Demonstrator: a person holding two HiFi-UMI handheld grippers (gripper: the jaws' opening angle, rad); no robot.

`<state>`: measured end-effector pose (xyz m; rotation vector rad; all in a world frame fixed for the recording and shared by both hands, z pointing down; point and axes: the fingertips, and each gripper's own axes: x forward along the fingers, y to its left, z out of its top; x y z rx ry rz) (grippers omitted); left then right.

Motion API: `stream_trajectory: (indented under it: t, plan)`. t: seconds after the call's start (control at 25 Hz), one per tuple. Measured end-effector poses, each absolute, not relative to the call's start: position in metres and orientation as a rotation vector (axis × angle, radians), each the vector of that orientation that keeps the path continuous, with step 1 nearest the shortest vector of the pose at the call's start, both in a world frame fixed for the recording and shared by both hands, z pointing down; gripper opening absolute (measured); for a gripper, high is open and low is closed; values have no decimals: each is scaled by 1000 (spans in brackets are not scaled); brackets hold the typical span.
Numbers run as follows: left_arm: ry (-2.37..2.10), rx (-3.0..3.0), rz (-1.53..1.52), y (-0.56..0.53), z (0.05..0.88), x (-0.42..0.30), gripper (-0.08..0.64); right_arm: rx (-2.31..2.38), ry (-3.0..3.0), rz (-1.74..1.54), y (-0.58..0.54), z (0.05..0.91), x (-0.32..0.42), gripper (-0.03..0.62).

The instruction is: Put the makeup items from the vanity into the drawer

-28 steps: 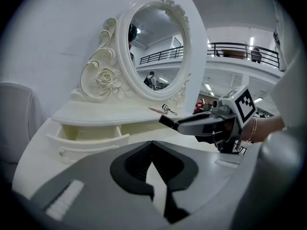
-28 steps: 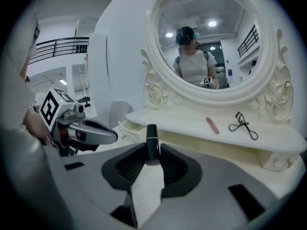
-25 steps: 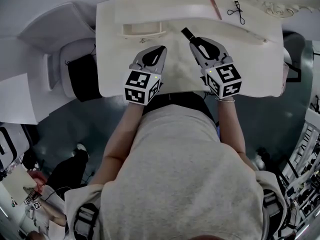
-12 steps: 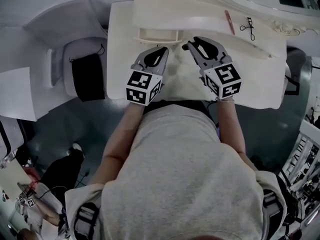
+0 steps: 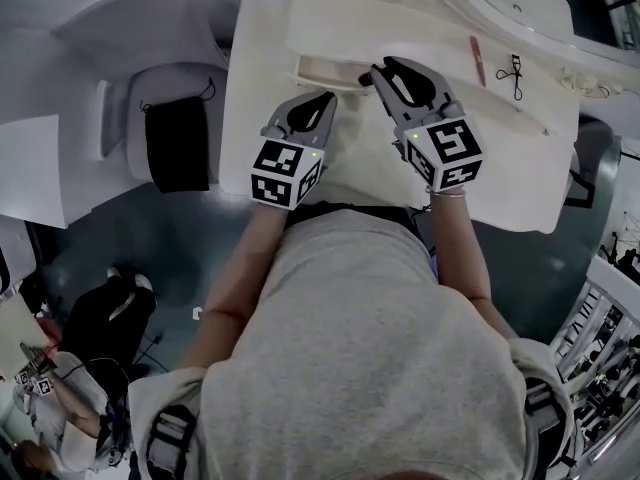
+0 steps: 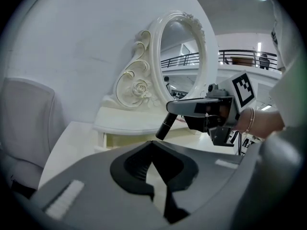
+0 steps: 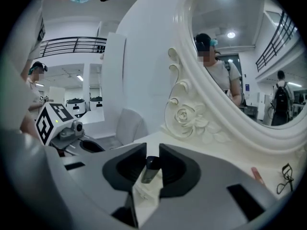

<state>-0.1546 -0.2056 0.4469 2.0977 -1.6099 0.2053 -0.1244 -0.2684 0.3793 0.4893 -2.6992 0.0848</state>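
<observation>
— So, what is in the right gripper?

— A slim black tube, smooth and round-bodied, likely mascara or lipstick; which of the two, I cannot tell. The jaws have just been closing and they pinch it, with the tube poking out beyond their tips. The left gripper hovers just beside, its jaws together at the tips with nothing between them.

— And the drawer?

— A small drawer stands pulled out under the vanity's raised shelf. The tube's free end hangs just beside its open front, not yet inside by my reading. Whatever already lies in it is hidden.

— How much is left?

— At least two pieces wait on the glossy cream vanity, well apart to the right: a thin pink pencil and a black loop-handled eyelash curler. Behind them rises the oval mirror, its frame carved with a rose and scrolls.
</observation>
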Motion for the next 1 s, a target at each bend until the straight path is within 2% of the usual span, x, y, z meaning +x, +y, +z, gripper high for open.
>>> stream_trajectory:
  t: [0.56,1.0]
  plan:
    - [-1601,2058,175,-206,454,-178,9,415,-2678,156,-252,411,-178,91]
    - [-1577,2061,215,-203,462,-190,9,448,-2632,240,-248,431,-178,91]
